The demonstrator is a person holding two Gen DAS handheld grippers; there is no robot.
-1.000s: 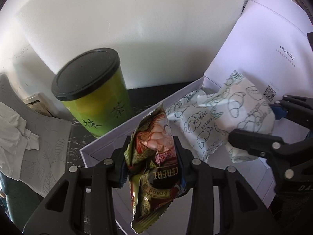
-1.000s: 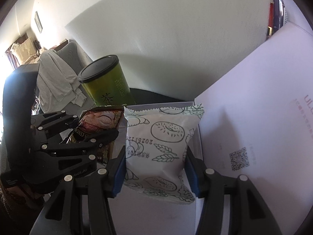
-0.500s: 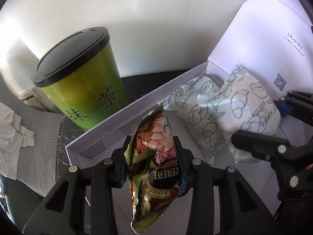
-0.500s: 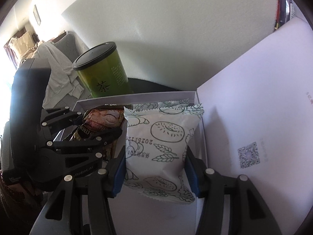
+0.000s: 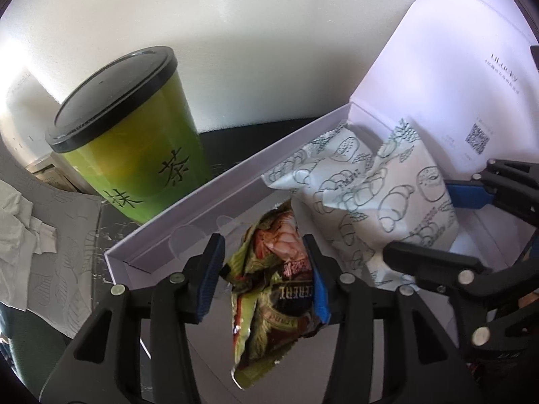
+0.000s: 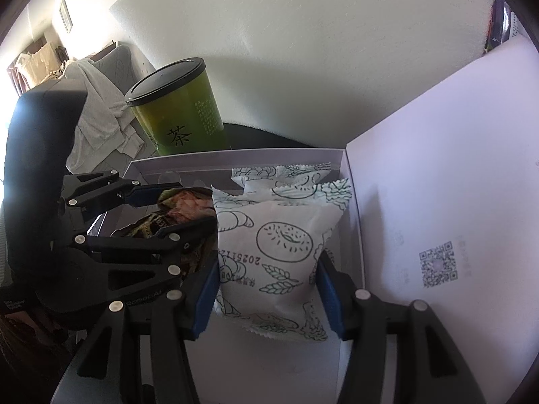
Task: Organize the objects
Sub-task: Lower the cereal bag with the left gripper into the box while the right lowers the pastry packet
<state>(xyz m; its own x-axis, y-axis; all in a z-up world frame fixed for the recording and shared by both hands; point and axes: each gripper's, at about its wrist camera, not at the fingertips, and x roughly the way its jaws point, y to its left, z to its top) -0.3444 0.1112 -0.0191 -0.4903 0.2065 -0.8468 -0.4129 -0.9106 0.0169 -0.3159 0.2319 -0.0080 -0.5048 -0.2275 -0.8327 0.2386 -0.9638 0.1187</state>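
Observation:
A white box (image 5: 235,181) with its lid (image 5: 448,77) raised lies on a dark table. My left gripper (image 5: 264,269) stands open around a green and brown cereal packet (image 5: 269,289) that sits inside the box, touching only the right pad. My right gripper (image 6: 267,289) stands open around a white pastry packet (image 6: 269,245), with a gap at each pad; the packet rests in the box by the lid. A second white pastry packet (image 6: 286,175) lies behind it. In the right wrist view the left gripper (image 6: 188,208) and the cereal packet (image 6: 182,202) are to the left.
A green tea canister (image 5: 134,141) with a black lid stands just behind the box's far wall; it also shows in the right wrist view (image 6: 178,114). A white foam board (image 5: 235,33) rises behind. Grey and white cloths (image 5: 30,222) lie to the left.
Both grippers moved forward and down into the box with their packets. The jaws of both have opened, and the packets now rest in the box.

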